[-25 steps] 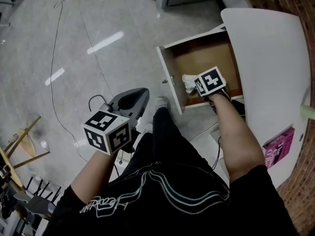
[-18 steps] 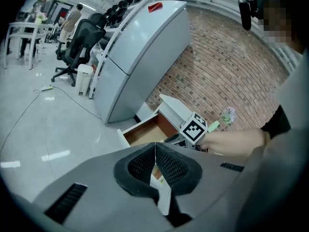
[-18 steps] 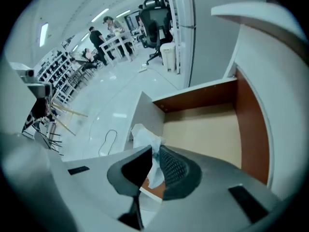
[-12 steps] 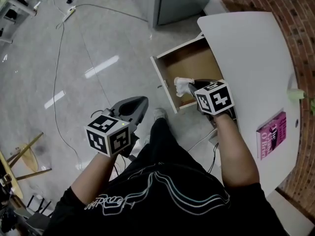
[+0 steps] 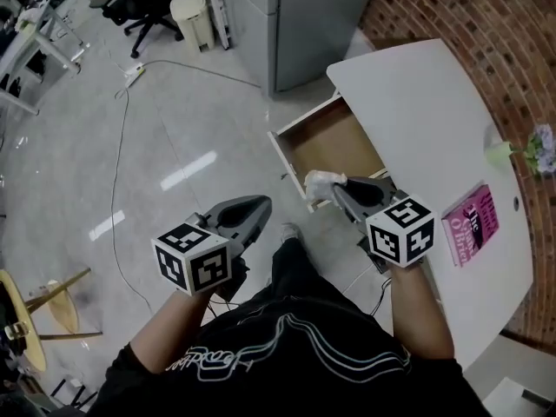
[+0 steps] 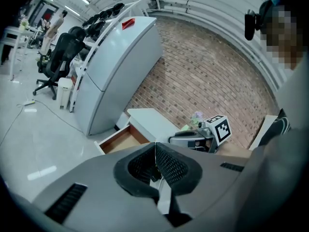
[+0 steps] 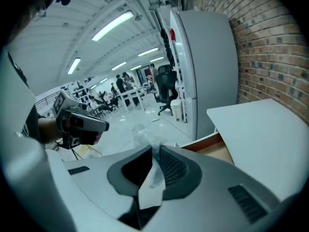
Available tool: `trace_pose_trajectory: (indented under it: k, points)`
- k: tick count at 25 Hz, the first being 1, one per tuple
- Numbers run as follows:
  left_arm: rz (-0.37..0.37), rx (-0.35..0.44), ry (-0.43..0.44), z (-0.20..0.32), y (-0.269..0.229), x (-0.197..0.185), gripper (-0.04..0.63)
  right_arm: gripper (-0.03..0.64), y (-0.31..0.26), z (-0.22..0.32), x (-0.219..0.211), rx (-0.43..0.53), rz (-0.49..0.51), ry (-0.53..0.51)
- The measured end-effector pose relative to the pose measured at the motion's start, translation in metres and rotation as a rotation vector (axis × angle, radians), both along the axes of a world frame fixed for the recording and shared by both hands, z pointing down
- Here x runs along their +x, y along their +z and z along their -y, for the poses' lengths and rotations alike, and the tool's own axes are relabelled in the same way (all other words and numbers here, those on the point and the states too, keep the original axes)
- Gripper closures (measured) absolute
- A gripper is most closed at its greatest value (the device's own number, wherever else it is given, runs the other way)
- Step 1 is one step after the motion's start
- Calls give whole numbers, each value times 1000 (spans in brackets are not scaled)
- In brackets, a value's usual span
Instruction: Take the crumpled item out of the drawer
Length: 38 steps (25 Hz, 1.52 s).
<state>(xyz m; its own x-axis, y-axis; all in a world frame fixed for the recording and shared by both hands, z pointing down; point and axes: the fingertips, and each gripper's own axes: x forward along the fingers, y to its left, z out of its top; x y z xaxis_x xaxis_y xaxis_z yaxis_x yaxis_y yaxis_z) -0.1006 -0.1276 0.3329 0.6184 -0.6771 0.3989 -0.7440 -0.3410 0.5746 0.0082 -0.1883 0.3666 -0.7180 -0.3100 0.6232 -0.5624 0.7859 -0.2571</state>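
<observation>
Right tongs (image 7: 153, 151): jaws nearly closed, pinching a thin fold of the crumpled item (image 7: 145, 136); most of the item stands free beyond the tips.
Left tongs (image 6: 155, 147): jaws together, nothing between them; held low, at 8 o'clock from the item.
Item position: over the front lip of the drawer (image 5: 283, 153), at 6 o'clock from the drawer's bare floor, apparently clear of it.
Handling (judged): white, thin, tissue-like. Very light and soft, unlikely to slip, likely to tear if snagged. Best hold is a thick bunch, not one loose flap.
Change vs one second earlier: right tongs were down inside the drawer with the item; now drawn back toward 6 o'clock, item out at the lip. Left tongs much as before.
Also: pink book (image 5: 469, 224) on white desk (image 5: 417, 102), at 3 o'clock from the right tongs.
</observation>
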Motion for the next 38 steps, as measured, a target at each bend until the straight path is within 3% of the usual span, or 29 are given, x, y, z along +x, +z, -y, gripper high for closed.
trace_pose_trajectory:
  k: [6,15,22,32,38]
  points:
    - [-10,87,53,-41,-57,20,572,548,-72,-51,9,90,130,-1]
    - [0,198,68,-73,-118,43,572,548,-141,-89,33,255,200,18]
    - [41,261,94,-90,-137,60,572,548,-155,-114,47,277,235,29]
    - [66,273,93,-81,-141,69,572,549,-162,-111,48,290,261,3]
    - [80,263,51,-64,-136,75,574,549,-149,-94,60,251,258,6]
